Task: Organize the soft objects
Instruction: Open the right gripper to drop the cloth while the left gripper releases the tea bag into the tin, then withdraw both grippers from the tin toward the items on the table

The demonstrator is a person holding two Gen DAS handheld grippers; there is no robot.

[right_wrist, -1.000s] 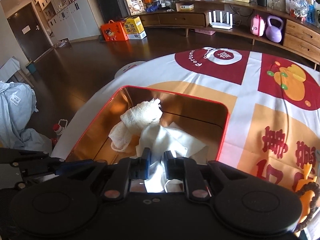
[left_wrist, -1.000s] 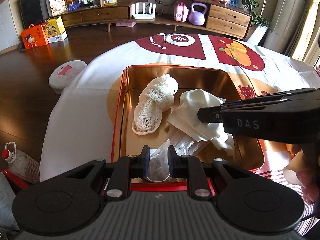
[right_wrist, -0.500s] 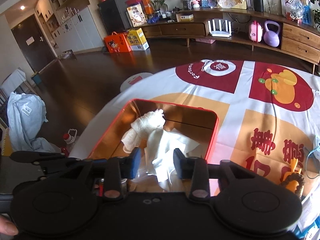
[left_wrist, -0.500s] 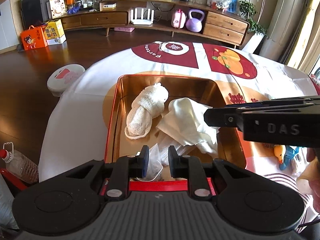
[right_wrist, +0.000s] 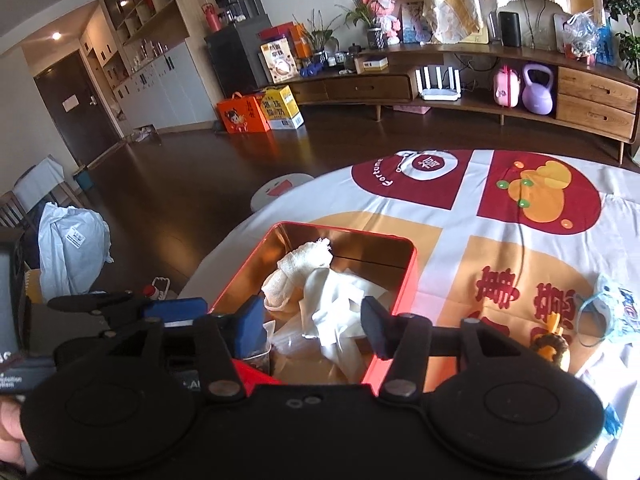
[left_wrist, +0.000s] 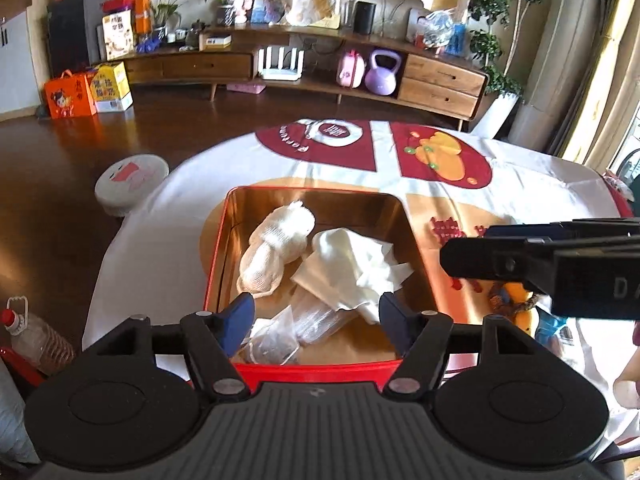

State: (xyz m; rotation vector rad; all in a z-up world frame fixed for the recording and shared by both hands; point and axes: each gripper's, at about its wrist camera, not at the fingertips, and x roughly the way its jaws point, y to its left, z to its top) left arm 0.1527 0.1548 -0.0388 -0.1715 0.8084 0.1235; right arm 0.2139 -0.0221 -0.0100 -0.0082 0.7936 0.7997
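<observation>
A red tin box with a gold inside stands on the table. In it lie a rolled gauze bundle, a crumpled white cloth and a clear plastic bag. My left gripper hovers above the box's near edge. Its jaws are opening, and the bag lies loose below them. My right gripper hangs over the box from the other side. Its jaws are opening too, above the white cloth and gauze, with no pad pressing on anything. Each gripper shows side-on in the other's view.
The round table carries a red, white and orange printed cloth. An orange rope toy and a blue face mask lie right of the box. On the floor are a white round stool and a bottle.
Both grippers went from shut to open. The left let go of the plastic bag and the right let go of the white cloth. Both drew up and back from the box.
</observation>
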